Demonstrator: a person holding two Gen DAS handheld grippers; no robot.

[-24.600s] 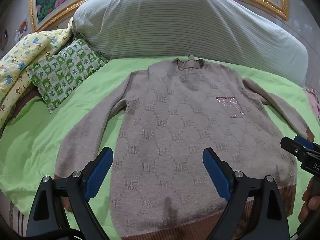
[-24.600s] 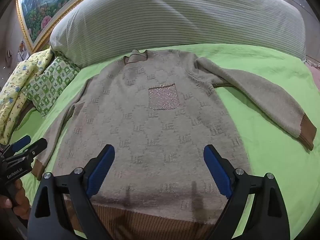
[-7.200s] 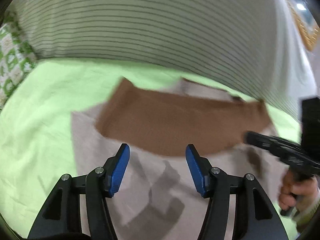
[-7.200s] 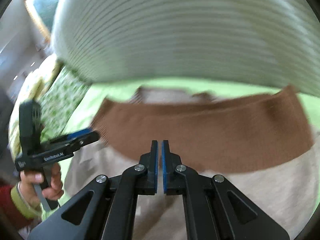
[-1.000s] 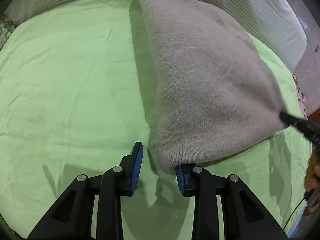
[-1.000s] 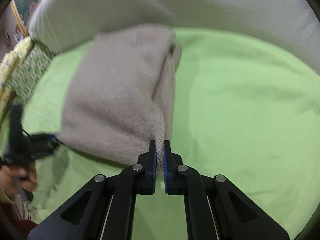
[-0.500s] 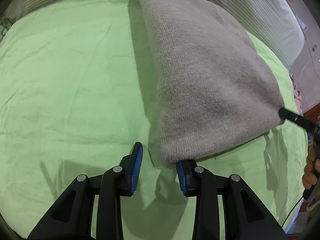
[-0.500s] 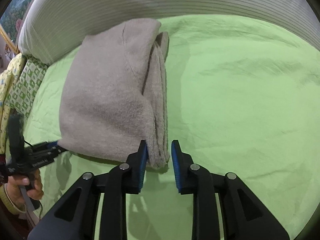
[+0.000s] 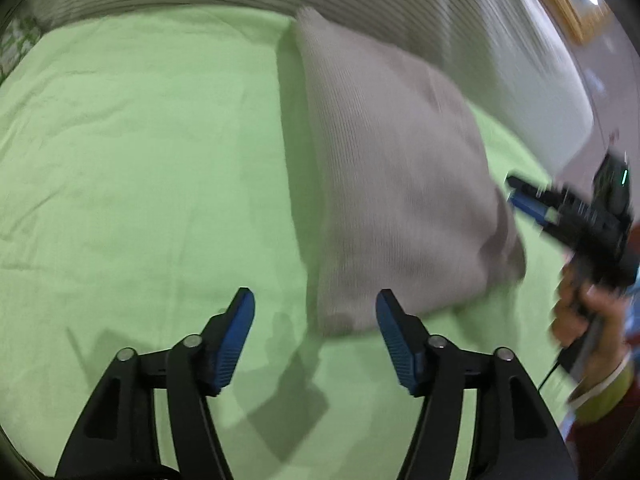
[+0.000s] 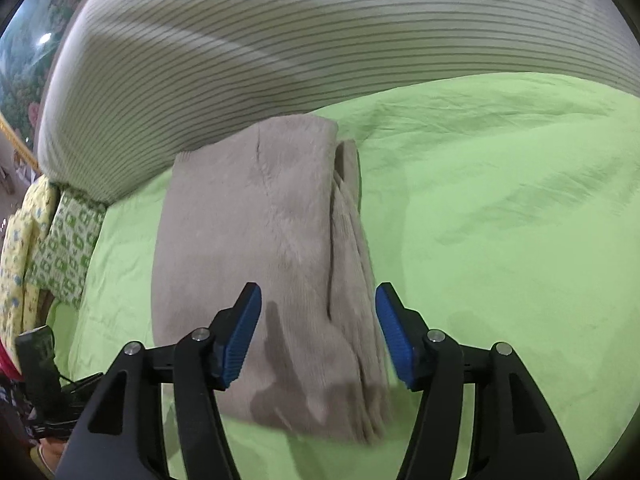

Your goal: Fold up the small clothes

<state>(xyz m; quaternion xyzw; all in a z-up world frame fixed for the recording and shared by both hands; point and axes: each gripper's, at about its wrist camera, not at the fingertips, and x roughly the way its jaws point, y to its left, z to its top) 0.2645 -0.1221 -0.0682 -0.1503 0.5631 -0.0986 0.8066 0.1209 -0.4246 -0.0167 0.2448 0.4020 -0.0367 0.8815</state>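
Observation:
The grey-beige sweater point(image 9: 396, 184) lies folded into a thick rectangle on the green bedsheet point(image 9: 140, 152), its far end against the striped pillow. In the right wrist view the folded sweater point(image 10: 264, 248) shows stacked layers along its right edge. My left gripper point(image 9: 314, 334) is open and empty, just short of the sweater's near corner. My right gripper point(image 10: 318, 334) is open and empty, above the sweater's near end. The right gripper also shows in the left wrist view point(image 9: 568, 216), beside the sweater's right corner.
A large striped pillow point(image 10: 320, 40) runs along the head of the bed. A green patterned cushion point(image 10: 68, 244) and a yellow printed blanket point(image 10: 16, 240) lie at the left. Green sheet point(image 10: 520, 220) stretches right of the sweater.
Both grippers have opened wide and let go of the sweater's near corners. The sweater now rests flat on the sheet. Both grippers have drawn back a little.

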